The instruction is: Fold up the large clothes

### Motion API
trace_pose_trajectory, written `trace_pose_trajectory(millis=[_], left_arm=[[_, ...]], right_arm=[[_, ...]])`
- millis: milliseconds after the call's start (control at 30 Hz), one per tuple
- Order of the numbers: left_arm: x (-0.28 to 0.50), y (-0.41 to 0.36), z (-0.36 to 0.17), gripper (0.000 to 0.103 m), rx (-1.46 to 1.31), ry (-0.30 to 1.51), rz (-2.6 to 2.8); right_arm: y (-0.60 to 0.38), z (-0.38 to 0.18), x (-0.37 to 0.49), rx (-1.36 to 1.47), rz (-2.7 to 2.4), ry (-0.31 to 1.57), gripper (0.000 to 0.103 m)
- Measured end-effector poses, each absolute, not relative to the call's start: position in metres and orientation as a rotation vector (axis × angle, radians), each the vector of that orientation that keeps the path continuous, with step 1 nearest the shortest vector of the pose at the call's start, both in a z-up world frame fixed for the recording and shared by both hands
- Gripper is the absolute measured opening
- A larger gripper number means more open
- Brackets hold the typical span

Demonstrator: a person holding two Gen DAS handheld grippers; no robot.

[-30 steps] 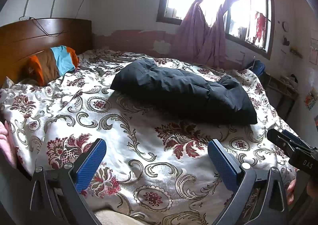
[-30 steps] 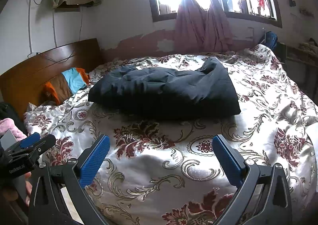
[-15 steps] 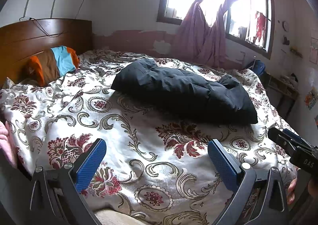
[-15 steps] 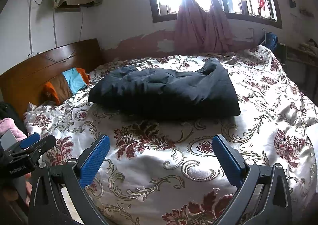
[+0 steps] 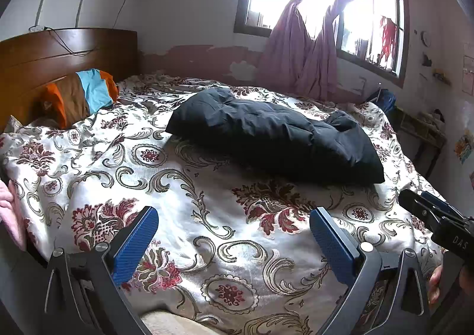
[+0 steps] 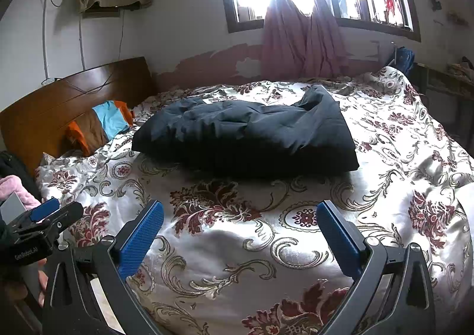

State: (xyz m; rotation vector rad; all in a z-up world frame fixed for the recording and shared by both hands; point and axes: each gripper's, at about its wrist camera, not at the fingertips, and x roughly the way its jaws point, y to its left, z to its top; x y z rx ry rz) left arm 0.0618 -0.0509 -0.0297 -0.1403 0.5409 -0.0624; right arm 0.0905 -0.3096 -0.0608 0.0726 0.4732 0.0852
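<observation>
Dark padded garment (image 5: 275, 139) folded on floral bedspread (image 5: 183, 192), left gripper (image 5: 234, 243) and right gripper (image 6: 240, 234) (both empty) spread wide apart

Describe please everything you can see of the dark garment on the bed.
The dark garment is navy or black, puffy and quilted like a padded coat, already folded into a thick rough rectangle. One corner sticks up at its window end. It lies flat on the floral bedspread, near the bed's middle, touching only that cover. Both grippers hover apart from it, jaws open.
</observation>
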Motion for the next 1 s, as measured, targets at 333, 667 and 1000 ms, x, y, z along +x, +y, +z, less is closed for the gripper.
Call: trace_pose_trajectory(millis=[333, 667, 1000], left_arm=[[0.0616, -0.0504, -0.0297, 0.103, -0.14, 0.541, -0.062], [0.0613, -0.0502, -0.0303, 0.103, -0.139, 0.542, -0.063], [0.0613, -0.0485, -0.0306, 0.103, -0.139, 0.541, -0.063]], right_arm=[[-0.309, -0.0609, 0.0899, 0.073, 0.085, 0.473, 0.101], [-0.3088, -0.061, 0.09, 0.074, 0.085, 0.474, 0.101], [-0.309, -0.0619, 0.0901, 0.075, 0.088, 0.478, 0.101]])
